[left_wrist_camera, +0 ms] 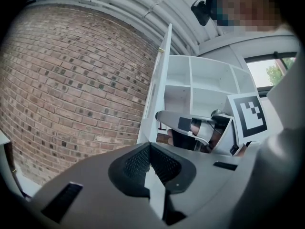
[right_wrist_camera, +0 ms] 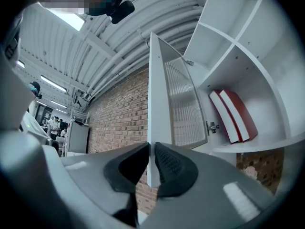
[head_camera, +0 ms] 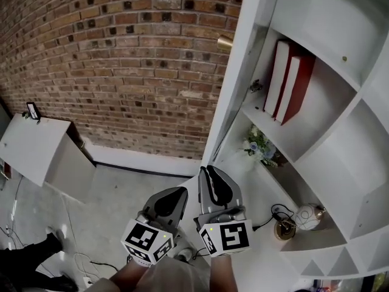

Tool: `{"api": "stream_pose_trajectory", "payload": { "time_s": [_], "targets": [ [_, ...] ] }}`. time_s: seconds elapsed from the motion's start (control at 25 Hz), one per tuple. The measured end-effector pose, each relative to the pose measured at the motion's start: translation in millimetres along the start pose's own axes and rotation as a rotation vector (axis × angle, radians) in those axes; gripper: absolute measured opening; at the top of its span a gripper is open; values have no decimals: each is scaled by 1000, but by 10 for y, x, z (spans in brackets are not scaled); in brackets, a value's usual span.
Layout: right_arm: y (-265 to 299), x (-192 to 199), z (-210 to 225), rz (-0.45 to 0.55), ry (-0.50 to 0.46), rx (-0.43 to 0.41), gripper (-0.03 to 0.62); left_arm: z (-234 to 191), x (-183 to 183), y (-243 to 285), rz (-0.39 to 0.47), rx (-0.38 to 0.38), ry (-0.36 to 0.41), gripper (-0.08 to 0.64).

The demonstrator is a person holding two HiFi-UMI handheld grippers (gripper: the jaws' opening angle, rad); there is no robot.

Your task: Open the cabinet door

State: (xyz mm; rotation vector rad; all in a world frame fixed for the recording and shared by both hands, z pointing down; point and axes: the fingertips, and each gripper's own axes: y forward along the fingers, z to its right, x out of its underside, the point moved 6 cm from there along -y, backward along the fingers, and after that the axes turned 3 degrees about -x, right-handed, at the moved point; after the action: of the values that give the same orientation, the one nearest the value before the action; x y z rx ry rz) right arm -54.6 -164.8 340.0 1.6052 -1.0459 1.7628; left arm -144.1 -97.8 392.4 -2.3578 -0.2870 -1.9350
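Right gripper view: cabinet door (right_wrist_camera: 154, 104) pinched between right tongs (right_wrist_camera: 151, 151).

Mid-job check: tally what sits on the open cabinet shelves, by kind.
Red books: 2
Flower bunch: 1
White globe lamp: 1
Total: 4

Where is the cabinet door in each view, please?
Head view: cabinet door edge-on, slanting down from the top, right of centre.
Left gripper view: cabinet door edge-on at centre, upper half.
Right gripper view: cabinet door at centre, its edge pinched by the right gripper.
Shared landmark: brick wall, left of the door.
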Motion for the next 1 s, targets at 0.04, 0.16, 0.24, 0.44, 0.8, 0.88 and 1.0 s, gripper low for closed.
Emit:
{"api": "stream_pose_trajectory", "payload": {
  "time_s": [0.04, 0.16, 0.24, 0.44, 0.8, 0.88, 1.0],
  "targets": [
    [15, 7, -10, -3, -1, -5, 52, -9, 4, 4, 0, -2, -3, 9],
    [60, 9, -24, -5, -2, -17, 51, -39, 28, 19, 0, -11, -13, 9],
    [101, 9, -43, -3, 0, -26, 51, -76, 8, 19, 0, -20, -12, 9],
    [194, 31, -84, -6, 1, -54, 49, -145, -17, 6, 6, -46, -12, 9],
    [374, 64, -145, 1, 16, -83, 44, -326, -43, -72, 12, -110, -17, 9],
    [422, 71, -166, 0, 17, -88, 43, -359, -62, -88, 14, -118, -16, 9],
    [479, 86, -192, -1, 13, -95, 41, -411, -40, -97, 18, -132, -23, 9]
  ]
}}
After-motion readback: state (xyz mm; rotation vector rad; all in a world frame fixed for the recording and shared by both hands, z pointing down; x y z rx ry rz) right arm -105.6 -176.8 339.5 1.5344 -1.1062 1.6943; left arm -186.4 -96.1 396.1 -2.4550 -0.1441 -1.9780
